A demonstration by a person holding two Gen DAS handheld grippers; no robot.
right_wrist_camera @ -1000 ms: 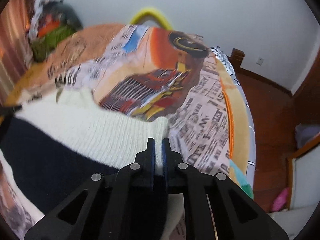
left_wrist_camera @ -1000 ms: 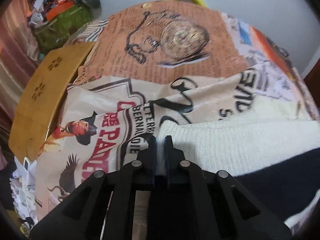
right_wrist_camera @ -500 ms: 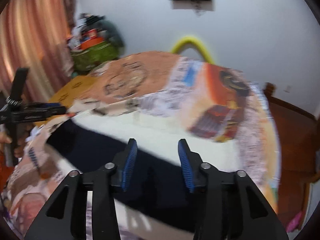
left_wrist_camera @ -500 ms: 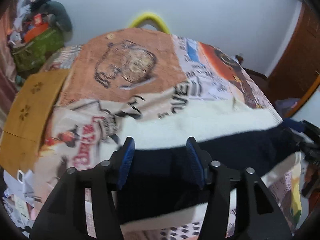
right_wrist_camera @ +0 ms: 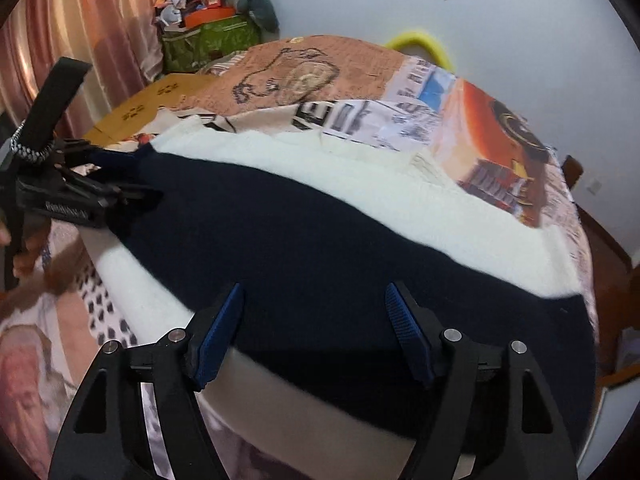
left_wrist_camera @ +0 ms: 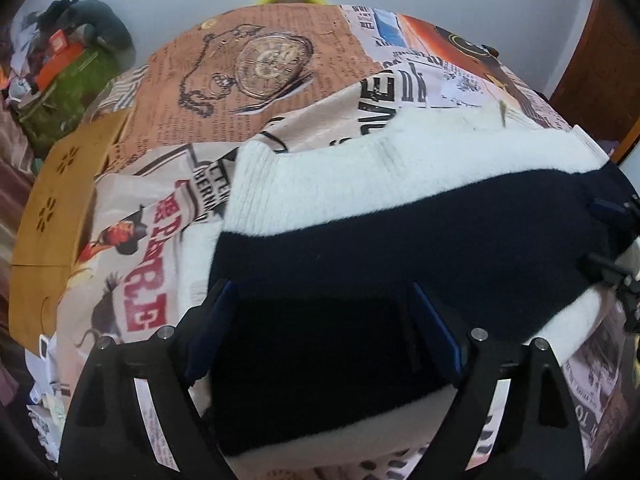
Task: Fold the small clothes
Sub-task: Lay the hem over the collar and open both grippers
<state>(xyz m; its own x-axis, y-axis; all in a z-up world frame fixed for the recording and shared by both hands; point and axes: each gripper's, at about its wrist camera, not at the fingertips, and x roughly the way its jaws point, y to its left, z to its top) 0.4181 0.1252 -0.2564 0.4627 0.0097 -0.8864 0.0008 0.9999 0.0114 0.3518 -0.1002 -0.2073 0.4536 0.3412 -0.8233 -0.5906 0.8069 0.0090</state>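
A knitted garment with a white part (left_wrist_camera: 340, 184) and a navy band (left_wrist_camera: 400, 248) lies folded flat on the printed bedspread (left_wrist_camera: 260, 60). It also shows in the right wrist view, white (right_wrist_camera: 360, 184) and navy (right_wrist_camera: 300, 248). My left gripper (left_wrist_camera: 320, 320) is open and empty, hovering over the navy band's left end. My right gripper (right_wrist_camera: 316, 328) is open and empty over the navy band's near edge. The left gripper also shows at the garment's left end in the right wrist view (right_wrist_camera: 116, 188).
A wooden board (left_wrist_camera: 56, 216) lies at the bed's left edge. A green bag with clutter (right_wrist_camera: 208, 40) stands by the curtain (right_wrist_camera: 60, 40). A yellow hoop (right_wrist_camera: 420, 44) sits behind the bed. The floor drops off at the right.
Both grippers were shut on the white edge of the garment. They have let go, opened wide and pulled back, and the navy band now lies over the garment.
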